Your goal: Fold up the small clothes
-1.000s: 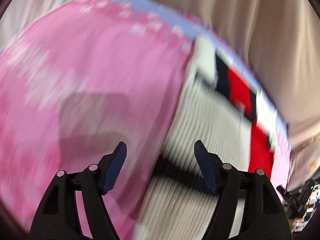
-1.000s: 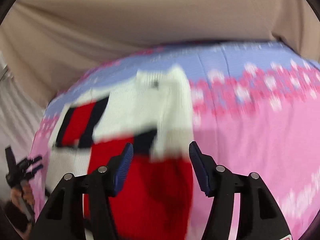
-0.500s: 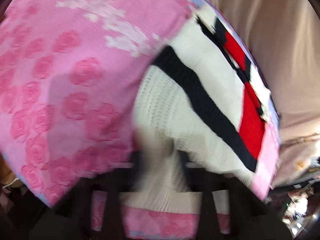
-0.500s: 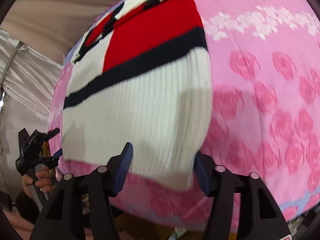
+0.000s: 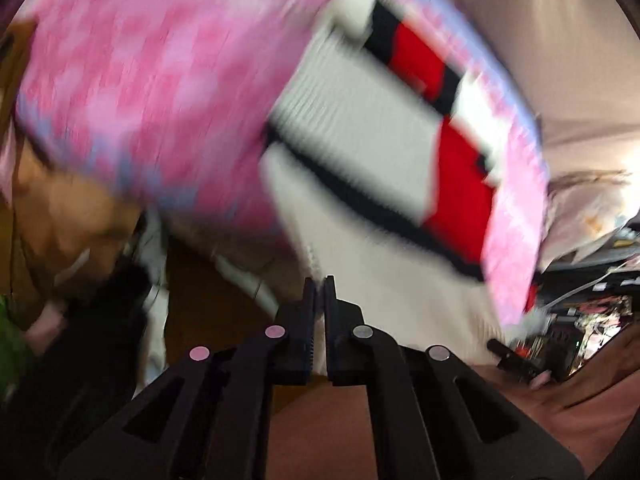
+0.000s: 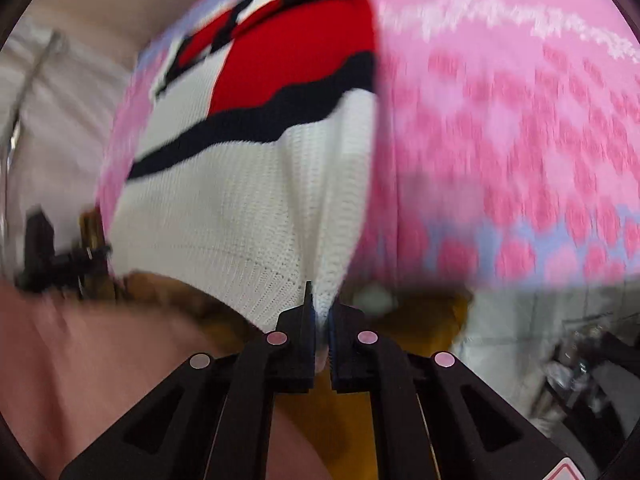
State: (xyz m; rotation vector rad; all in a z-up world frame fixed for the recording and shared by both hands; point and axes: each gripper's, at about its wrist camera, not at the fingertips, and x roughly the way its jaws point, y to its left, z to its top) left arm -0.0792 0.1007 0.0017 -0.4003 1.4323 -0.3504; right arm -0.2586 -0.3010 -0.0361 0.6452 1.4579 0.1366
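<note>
A small white knit sweater (image 5: 360, 128) with red blocks and dark stripes lies on a pink rose-patterned cloth (image 5: 152, 80); its white hem hangs over the near edge. My left gripper (image 5: 319, 292) is shut on the hem's left corner. My right gripper (image 6: 320, 304) is shut on the hem's right corner (image 6: 324, 272), where the knit bunches into folds. The sweater also shows in the right wrist view (image 6: 248, 184), on the pink cloth (image 6: 500, 120). Both views are blurred.
The cloth's near edge has a pale blue border (image 6: 520, 244). Beige drapery (image 5: 560, 40) hangs behind the surface. Brown wood (image 6: 420, 312) shows below the edge. The other gripper (image 6: 48, 248) shows at the far left of the right wrist view.
Both grippers were open over the sweater a second ago. They came back to the near hem and have shut on it, one at each corner, pulling it off the edge.
</note>
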